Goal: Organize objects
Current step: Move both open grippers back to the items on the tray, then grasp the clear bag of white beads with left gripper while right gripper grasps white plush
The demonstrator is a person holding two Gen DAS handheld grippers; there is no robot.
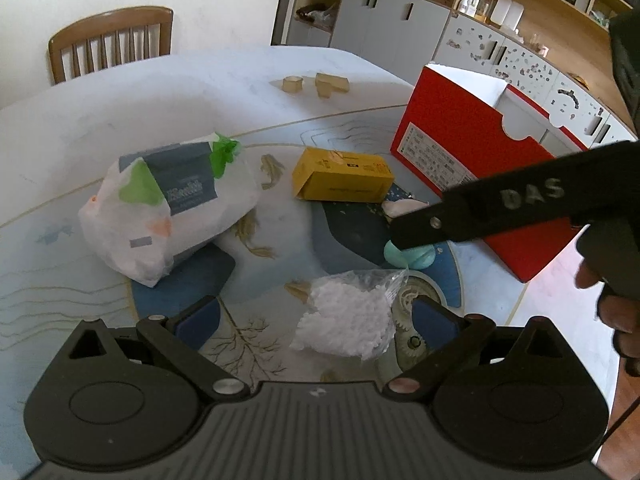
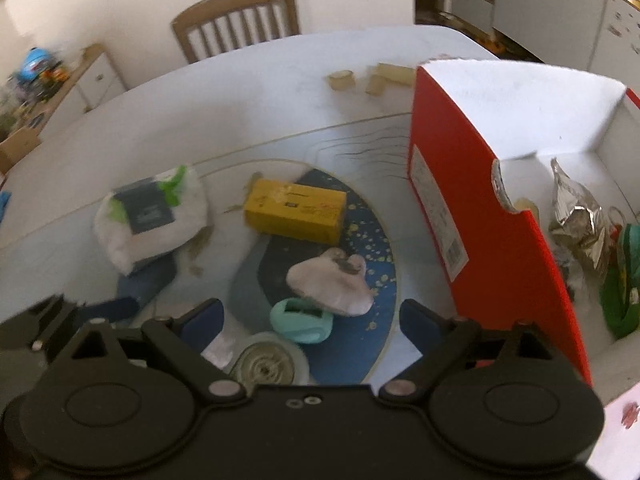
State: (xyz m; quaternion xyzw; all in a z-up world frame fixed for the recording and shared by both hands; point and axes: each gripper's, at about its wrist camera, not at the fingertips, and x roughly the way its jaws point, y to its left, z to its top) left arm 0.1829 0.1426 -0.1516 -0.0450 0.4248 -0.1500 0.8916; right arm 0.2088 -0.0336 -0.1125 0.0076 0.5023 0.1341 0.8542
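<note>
One red box (image 2: 500, 240) holds foil bag (image 2: 576, 220) & green pkg (image 2: 620, 300); both grippers (image 1: 316, 316) (image 2: 312, 316) wide, empty.

Soft daylight, fisheye bending, right view blurred

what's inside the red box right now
In the right wrist view the red box holds a crumpled silver foil bag and something green. Its near wall covers the rest of the floor, so anything lower stays hidden.

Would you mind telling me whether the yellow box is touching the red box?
Apart. The right wrist view shows bare patterned table between the yellow box and the red box.
</note>
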